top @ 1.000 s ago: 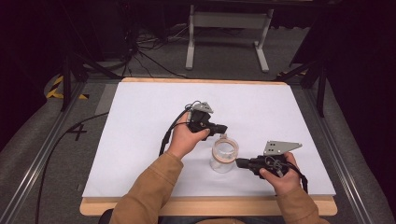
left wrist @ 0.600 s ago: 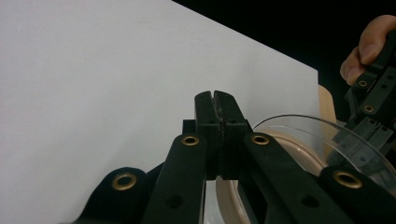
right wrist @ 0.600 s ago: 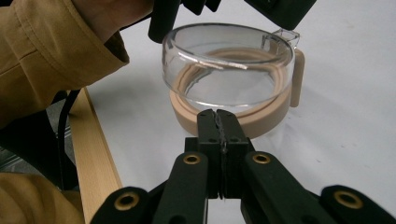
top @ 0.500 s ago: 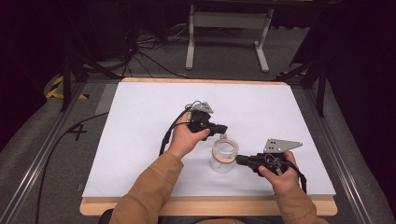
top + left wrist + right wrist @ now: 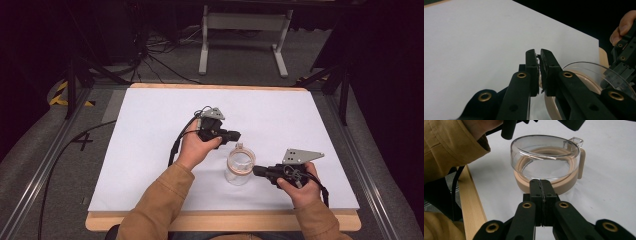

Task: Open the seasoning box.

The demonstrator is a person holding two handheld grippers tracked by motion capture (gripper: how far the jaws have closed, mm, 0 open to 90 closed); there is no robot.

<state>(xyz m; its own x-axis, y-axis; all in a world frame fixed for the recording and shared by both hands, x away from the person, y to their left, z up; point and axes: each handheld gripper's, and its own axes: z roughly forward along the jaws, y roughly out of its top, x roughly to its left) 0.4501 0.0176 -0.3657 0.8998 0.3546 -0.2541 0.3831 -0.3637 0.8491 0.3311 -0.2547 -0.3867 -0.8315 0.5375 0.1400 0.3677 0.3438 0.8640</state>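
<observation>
2 grippers flank a clear container with a tan lid ring (image 5: 240, 165) standing near the middle of the white tabletop (image 5: 150, 125). The left gripper (image 5: 236, 135), jaws pressed together on nothing, hovers just behind its rim. The right gripper (image 5: 256, 171), jaws also closed and empty, points at the container's side, tips just beside the tan ring.

I see tan-mustard sleeves (image 5: 160, 200) on both forearms. Both grippers, left gripper (image 5: 234, 135) and right gripper (image 5: 257, 171), are black with brass-ringed screws on the jaw arms. Each carries a grey three-cornered plate (image 5: 300, 156). A black cable (image 5: 177, 145) trails from the left.
</observation>
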